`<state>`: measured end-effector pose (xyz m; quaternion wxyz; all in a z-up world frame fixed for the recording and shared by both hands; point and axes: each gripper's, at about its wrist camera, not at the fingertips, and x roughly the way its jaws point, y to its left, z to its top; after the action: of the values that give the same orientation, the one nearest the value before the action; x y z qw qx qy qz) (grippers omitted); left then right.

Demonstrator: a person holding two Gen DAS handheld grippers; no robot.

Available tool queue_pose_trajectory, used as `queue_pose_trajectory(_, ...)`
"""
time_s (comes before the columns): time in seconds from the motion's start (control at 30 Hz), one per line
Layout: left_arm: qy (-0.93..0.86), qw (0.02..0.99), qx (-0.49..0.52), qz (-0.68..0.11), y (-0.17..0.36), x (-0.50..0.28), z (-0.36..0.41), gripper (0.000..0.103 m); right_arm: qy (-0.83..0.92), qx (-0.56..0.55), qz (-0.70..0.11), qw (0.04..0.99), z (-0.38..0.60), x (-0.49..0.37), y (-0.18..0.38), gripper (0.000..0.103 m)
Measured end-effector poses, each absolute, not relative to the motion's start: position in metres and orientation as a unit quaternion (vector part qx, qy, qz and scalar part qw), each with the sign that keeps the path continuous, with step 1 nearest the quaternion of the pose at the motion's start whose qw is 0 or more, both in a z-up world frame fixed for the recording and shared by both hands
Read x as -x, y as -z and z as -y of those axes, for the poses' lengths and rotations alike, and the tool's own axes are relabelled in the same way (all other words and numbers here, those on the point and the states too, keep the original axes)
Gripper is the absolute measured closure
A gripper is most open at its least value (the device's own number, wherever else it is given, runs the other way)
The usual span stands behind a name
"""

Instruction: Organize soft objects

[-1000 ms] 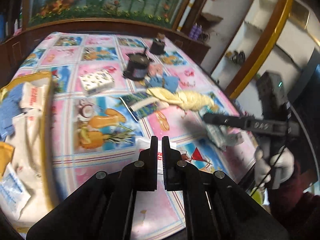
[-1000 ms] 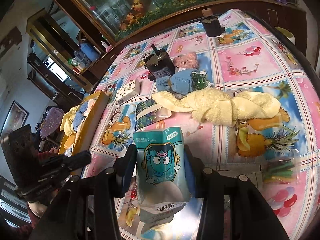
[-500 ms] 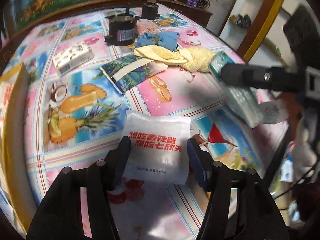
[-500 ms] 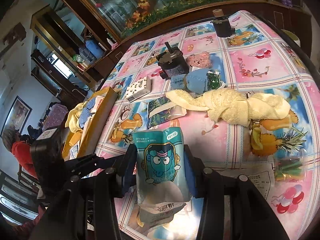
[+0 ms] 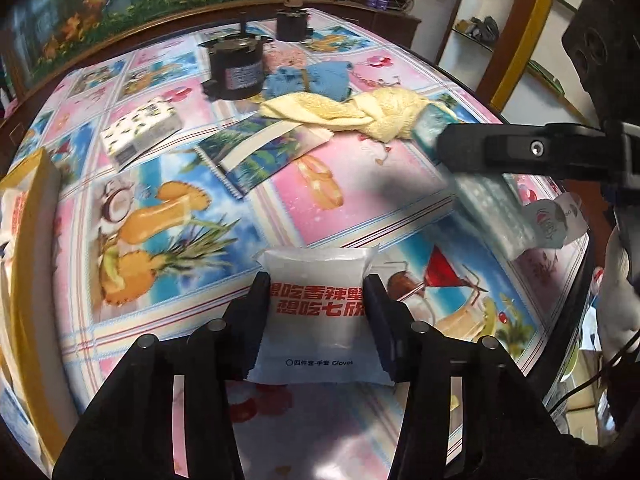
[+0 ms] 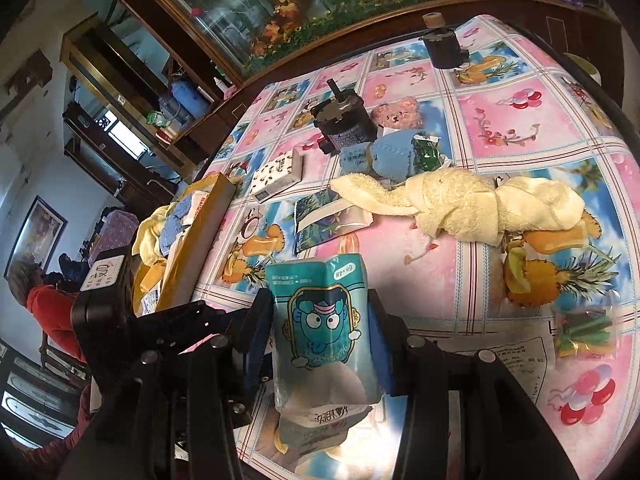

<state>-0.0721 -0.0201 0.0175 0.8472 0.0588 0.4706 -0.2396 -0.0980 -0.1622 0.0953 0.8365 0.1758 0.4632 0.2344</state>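
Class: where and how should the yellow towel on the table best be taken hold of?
Grip the yellow towel at its thick knotted middle, coming from above with the fingers across its narrow width. It lies flat and twisted into a long roll, so the knot gives bulk to pinch; the thin loose end near the notebook would probably just slip or trail.

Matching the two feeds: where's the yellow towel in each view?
Left wrist: yellow towel upper centre, beyond the notebook.
Right wrist: yellow towel right of centre, stretched across the tablecloth.
Shared landmark: black motor just behind it.
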Motion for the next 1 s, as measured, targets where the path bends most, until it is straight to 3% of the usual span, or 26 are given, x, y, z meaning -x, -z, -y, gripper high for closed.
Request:
queue_pose_trajectory(0.3, 0.231, 0.871, 0.046, -0.432, -0.065, 0.093, -0.04, 0.058, -0.252, -0.168, -0.465, 0.832, 0.145, 0.095, -0.101, 0.058)
queue_pose_trajectory(0.53, 0.101, 0.912, 0.088, -0.388, -0.101, 0.12, -0.147, 0.058, -0.328, -0.138, -0.46, 0.813, 0.068, 0.085, -0.124, 0.058)
queue_pose_trajectory(0.77, -0.029, 0.906, 0.112, -0.406, -0.076, 0.118, -0.233, 0.048, -0.401, -0.076, -0.465, 0.786, -0.047, 0.084, -0.135, 0.058)
queue_pose_trajectory(1.0, -0.037, 0.886, 0.186, -0.422, -0.054, 0.128, -0.272, 0.048, -0.415, -0.044, -0.489, 0.766, -0.128, 0.08, -0.117, 0.054)
